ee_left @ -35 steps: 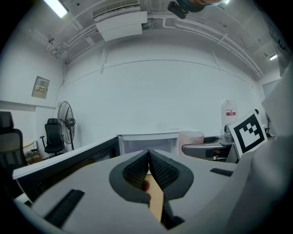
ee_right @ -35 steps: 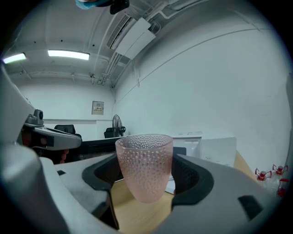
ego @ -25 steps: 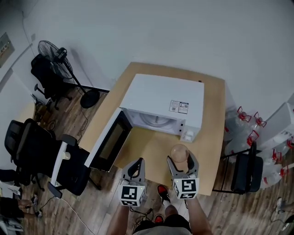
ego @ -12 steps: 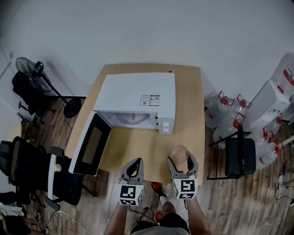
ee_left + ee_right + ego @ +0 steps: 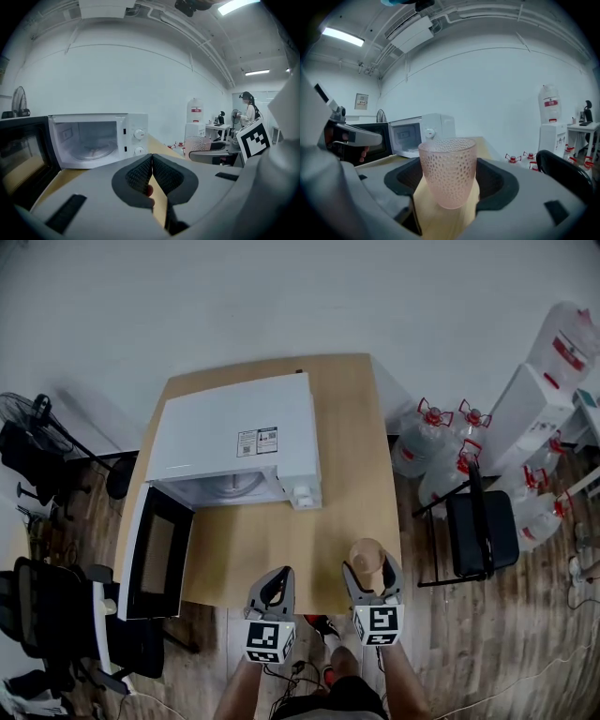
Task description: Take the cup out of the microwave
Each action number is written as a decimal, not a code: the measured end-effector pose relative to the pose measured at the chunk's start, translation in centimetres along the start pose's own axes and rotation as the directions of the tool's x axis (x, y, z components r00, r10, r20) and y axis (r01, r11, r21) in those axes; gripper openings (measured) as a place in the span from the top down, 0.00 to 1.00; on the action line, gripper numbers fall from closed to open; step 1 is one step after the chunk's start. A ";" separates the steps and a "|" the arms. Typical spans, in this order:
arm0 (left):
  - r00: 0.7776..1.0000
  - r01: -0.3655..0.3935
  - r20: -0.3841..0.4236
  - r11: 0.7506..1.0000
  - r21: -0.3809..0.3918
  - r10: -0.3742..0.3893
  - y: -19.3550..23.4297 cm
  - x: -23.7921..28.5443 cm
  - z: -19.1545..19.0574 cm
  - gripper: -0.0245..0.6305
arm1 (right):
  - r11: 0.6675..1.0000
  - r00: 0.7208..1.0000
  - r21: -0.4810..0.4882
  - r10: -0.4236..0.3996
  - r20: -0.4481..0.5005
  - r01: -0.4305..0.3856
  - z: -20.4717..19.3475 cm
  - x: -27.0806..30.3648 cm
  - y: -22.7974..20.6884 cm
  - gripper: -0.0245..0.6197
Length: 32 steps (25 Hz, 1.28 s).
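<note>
A pink dimpled cup (image 5: 448, 171) stands upright between the jaws of my right gripper (image 5: 450, 180), which is shut on it. In the head view the cup (image 5: 367, 555) hangs over the table's near right corner, held by the right gripper (image 5: 371, 576). The white microwave (image 5: 234, 441) sits at the table's back left with its door (image 5: 155, 552) swung open toward me; its chamber (image 5: 86, 141) holds only the glass turntable. My left gripper (image 5: 271, 589) is shut on nothing at the front edge, left of the right one, its pads (image 5: 142, 174) pressed together.
The wooden table (image 5: 347, 465) ends just right of the cup. A black chair (image 5: 481, 532) and several water bottles (image 5: 441, 442) with a dispenser (image 5: 534, 404) stand at the right. Office chairs (image 5: 42, 620) and a fan (image 5: 28, 418) are at the left. A person (image 5: 248, 110) stands far off.
The head view has swung right, so the microwave and table now sit further left in the picture. Both grippers and the held cup keep their places near the front edge.
</note>
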<state>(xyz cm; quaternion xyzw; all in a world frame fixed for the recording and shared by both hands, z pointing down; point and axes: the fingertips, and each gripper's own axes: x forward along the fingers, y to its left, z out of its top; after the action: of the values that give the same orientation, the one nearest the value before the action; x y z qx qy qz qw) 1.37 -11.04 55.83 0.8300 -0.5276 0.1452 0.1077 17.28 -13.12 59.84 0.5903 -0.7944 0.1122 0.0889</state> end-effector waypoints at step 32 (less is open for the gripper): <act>0.990 0.055 -0.128 0.998 0.000 -0.055 -3.8 3.1 -7.0 0.93 | 1.000 0.998 0.016 0.014 -0.069 -0.013 -8.1 2.0 -2.0 0.40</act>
<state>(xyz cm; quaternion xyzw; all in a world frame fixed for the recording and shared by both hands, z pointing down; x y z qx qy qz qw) 5.13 -9.69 63.40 0.8334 -0.4964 0.1960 0.1437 18.65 -13.21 68.33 0.5815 -0.7939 0.1394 0.1107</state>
